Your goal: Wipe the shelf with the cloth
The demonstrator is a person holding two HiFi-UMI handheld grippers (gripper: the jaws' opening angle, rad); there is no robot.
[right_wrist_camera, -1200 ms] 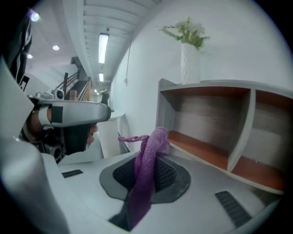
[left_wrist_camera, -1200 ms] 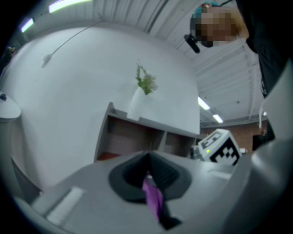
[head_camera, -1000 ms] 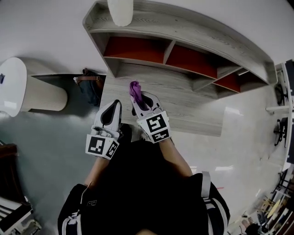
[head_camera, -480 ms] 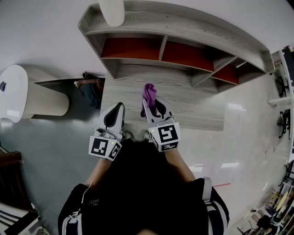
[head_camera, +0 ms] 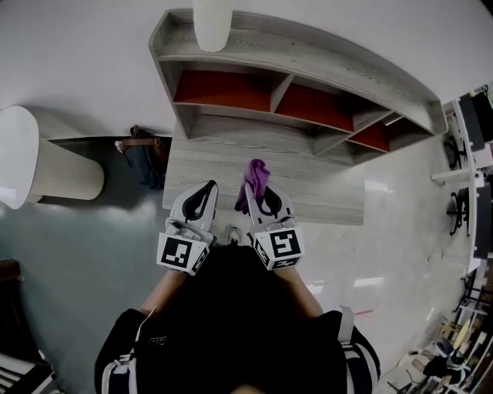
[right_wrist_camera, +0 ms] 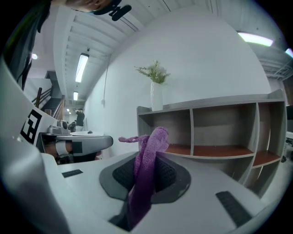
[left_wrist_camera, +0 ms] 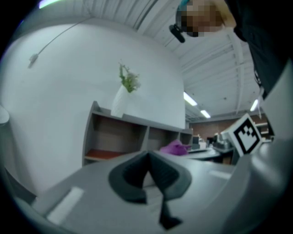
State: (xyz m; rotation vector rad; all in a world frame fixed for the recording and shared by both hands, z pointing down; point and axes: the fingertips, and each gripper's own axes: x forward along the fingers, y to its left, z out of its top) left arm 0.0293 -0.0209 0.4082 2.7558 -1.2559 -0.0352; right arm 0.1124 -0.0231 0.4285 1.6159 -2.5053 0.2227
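The purple cloth (right_wrist_camera: 147, 170) is pinched between the jaws of the right gripper (head_camera: 262, 195). Its long axis runs along those jaws: the bunched end sticks out past the tips and points far, toward the shelf (head_camera: 308, 63), while a thin tail pokes off to the left and a loose strand hangs down the left side. In the head view the cloth sits above the near part of the shelf's lower grey wood board (head_camera: 308, 173), right of the left gripper (head_camera: 206, 188). That gripper is held just beside the right one, and its jaws are pressed together with nothing between them. There is one cloth and two grippers, each with one marker cube (head_camera: 278, 246) printed with black-and-white squares. The shelf is grey wood with three open compartments in a row, each with a red-brown floor (head_camera: 223, 88). One white vase (head_camera: 212, 23) holding a green sprig stands on the shelf's top near its left end. On the floor left of the shelf sit one dark bag (head_camera: 144, 150) with a brown strap and one white ribbed cylinder (head_camera: 65, 161).
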